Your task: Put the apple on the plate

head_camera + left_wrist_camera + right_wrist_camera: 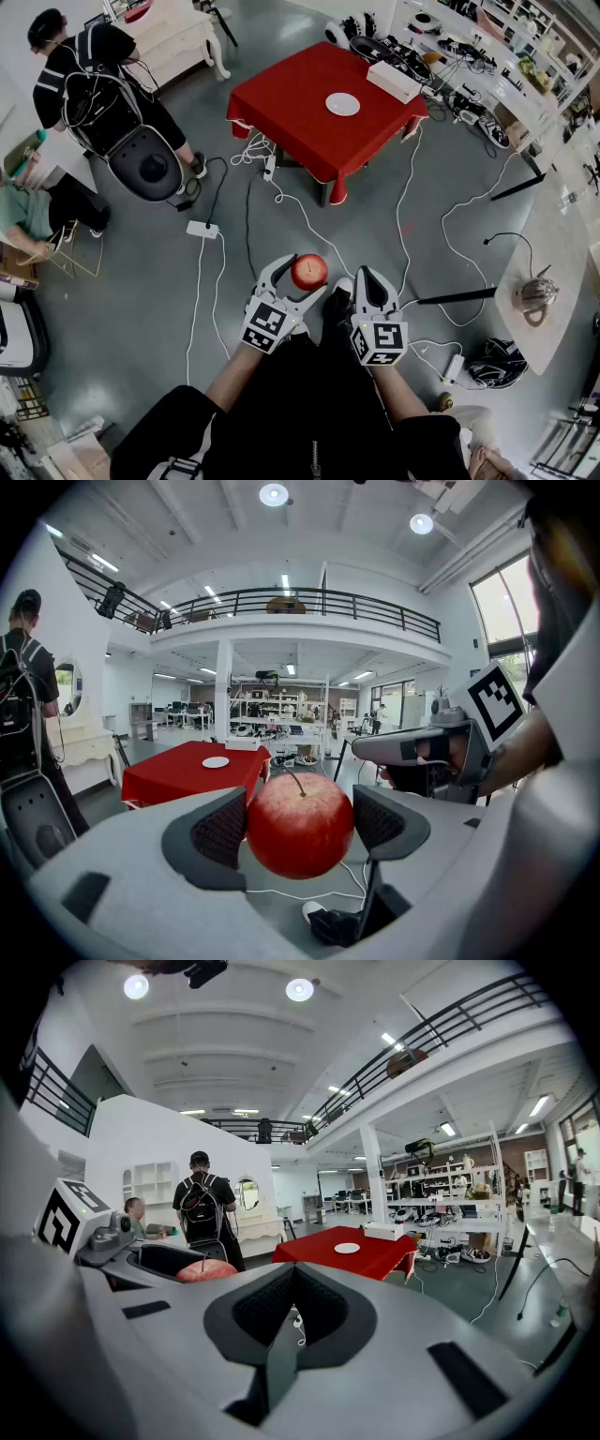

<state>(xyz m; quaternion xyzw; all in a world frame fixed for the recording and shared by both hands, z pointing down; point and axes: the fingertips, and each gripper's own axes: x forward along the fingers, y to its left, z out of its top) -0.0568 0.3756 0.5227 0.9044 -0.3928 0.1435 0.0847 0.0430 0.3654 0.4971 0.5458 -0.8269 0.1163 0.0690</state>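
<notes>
Carry step in hand: apple (309, 271) is clamped in the left claw (298, 829), well apart from the plate (342, 104) on the red tabletop (291, 103); the right claw (292, 1312) is closed, empty. Next, a walk forward is likely needed, then lowering onto the plate.

A grey floor (141, 309) strewn with white cables (305, 220) spreads around a red-draped tabletop (291, 103). A railed balcony (309, 600) runs above a white column (223, 682). Round ceiling lights (274, 493) glow, and a tall window (502, 602) stands at the right.
</notes>
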